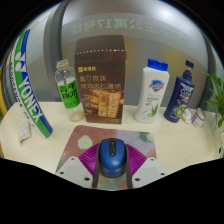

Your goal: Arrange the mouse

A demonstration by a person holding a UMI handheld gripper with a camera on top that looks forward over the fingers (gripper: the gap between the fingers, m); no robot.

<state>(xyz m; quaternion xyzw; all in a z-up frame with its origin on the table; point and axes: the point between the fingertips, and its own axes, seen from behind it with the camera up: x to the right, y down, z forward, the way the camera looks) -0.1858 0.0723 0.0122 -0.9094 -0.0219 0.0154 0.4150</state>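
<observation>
A blue computer mouse (112, 155) with a dark scroll wheel sits between the fingers of my gripper (112, 170). Both fingers press against its sides with no gap showing, and the magenta pads (84, 160) flare out to either side of it. The mouse points away from me toward the row of items at the back of the pale table (45, 150). I cannot tell whether the mouse rests on the table or is held just above it.
Beyond the fingers stand a brown carton (103, 80), a green-labelled bottle (70, 95), a white bottle (152, 95) and a blue bottle (183, 95). A green-and-white racket bag (25, 90) lies at the left. Plant leaves (215, 100) show at the right.
</observation>
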